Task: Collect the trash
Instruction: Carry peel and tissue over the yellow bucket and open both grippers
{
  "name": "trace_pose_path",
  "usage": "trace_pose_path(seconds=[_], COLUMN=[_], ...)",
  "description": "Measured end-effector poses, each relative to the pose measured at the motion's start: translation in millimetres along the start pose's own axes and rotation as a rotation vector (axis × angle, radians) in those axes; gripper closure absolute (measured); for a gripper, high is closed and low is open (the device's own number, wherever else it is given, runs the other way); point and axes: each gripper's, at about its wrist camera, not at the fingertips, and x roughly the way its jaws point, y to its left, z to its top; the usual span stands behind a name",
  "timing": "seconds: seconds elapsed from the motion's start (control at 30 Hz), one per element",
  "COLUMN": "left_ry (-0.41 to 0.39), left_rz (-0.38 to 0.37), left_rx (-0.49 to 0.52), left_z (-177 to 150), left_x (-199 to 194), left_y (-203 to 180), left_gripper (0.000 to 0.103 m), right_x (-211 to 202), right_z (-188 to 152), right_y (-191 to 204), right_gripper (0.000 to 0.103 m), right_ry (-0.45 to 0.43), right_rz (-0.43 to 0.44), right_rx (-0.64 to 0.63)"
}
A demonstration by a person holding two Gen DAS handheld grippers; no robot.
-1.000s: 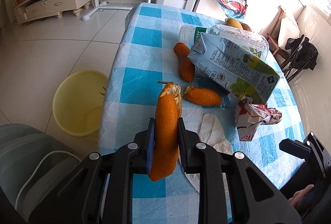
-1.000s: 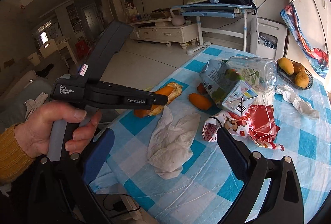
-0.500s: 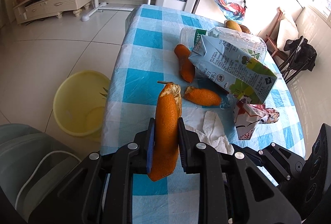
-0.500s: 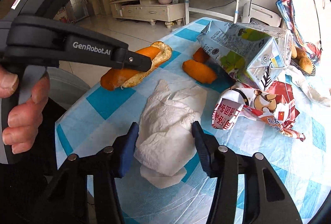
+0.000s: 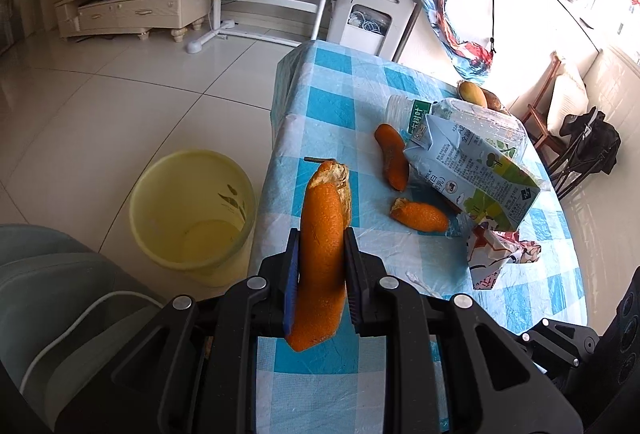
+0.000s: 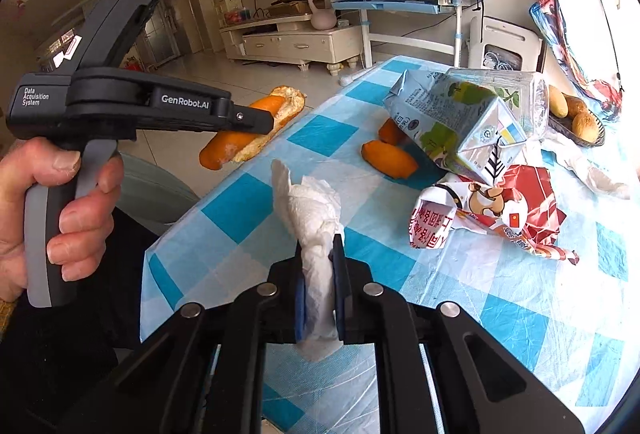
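Two tools clenched, left tool (image 5: 320,270) grasping an orange peel (image 5: 323,254) above the tabletop (image 5: 332,113) edge, right tool (image 6: 319,274) just closed on a crumpled tissue (image 6: 314,218), yellow bin (image 5: 192,213) on the floor

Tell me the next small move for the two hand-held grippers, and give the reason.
Probably carry the left hand-held gripper sideways off the table edge until it is over the yellow bin, then release. It is shut on the long orange peel, and the bin stands open on the floor beside the table. The right hand-held gripper has just closed on the white tissue, so it can follow.
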Motion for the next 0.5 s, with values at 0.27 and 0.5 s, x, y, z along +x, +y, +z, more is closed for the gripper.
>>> trace_pose_path(seconds=[0.27, 0.5], left_ry=[-0.062, 0.036], left_rz=[0.064, 0.105], left_rx=[-0.044, -0.152], left_z=[34, 63], left_x=[-30, -2], left_y=[37, 99], left_gripper=[0.083, 0.083], right_x=[3, 40], right_z=[36, 67], right_y=[14, 33], right_gripper=[0.091, 0.091], right_ry=[-0.044, -0.054], right_rz=[0.031, 0.082], right_rx=[-0.052, -0.062])
